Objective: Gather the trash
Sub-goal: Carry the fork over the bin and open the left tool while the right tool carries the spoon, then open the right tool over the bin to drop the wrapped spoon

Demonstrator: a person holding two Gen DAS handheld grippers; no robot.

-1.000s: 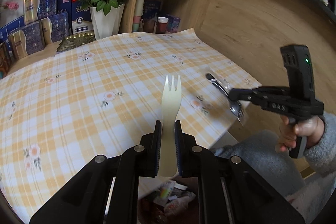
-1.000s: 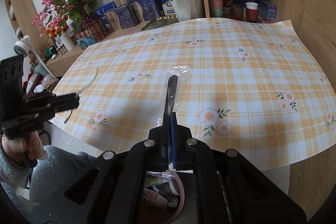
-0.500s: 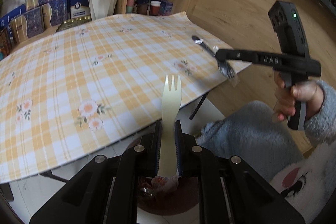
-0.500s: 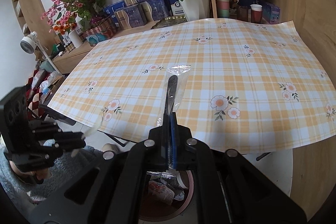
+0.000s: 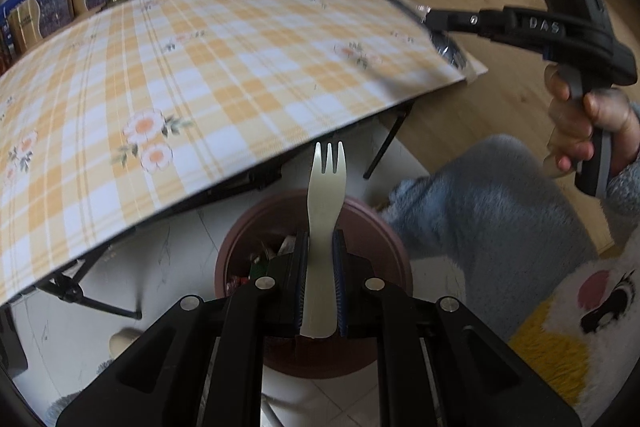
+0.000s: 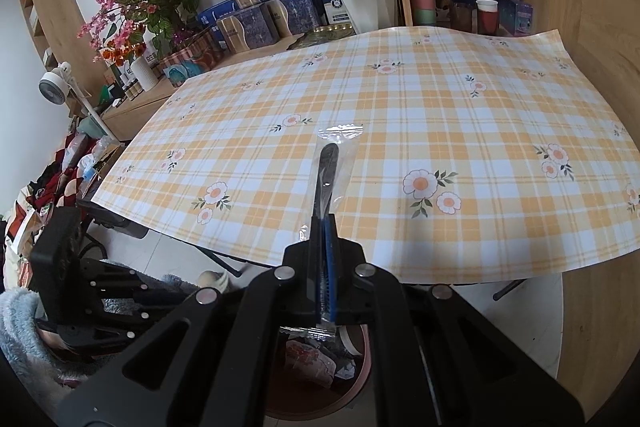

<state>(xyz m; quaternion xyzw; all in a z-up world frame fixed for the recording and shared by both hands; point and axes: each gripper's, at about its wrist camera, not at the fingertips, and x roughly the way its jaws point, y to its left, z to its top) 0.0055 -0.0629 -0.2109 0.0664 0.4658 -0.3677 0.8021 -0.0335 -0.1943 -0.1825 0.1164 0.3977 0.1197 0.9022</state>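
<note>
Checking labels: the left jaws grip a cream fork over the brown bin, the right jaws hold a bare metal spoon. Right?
Not quite: the right wrist view shows the black utensil sealed in a clear wrapper. The cream fork over the brown bin is correct.

Left gripper (image 5: 320,267), bottom centre of left wrist view: matte black plastic, two broad angled arms, round silver screw heads, ribbed blue pads (image 5: 339,279) on inner finger faces. Right gripper (image 6: 322,267), bottom centre of right wrist view: same black build, silver screws, blue pads. Seen from side at upper right of left wrist view: long black body, pale raised letters "DAS", boxy black block on top with small green light, grey-and-black pistol handle. Person: fluffy grey-blue sleeve (image 5: 624,183) at right edge, fluffy grey-blue trousers (image 5: 488,203) at right centre.
</note>
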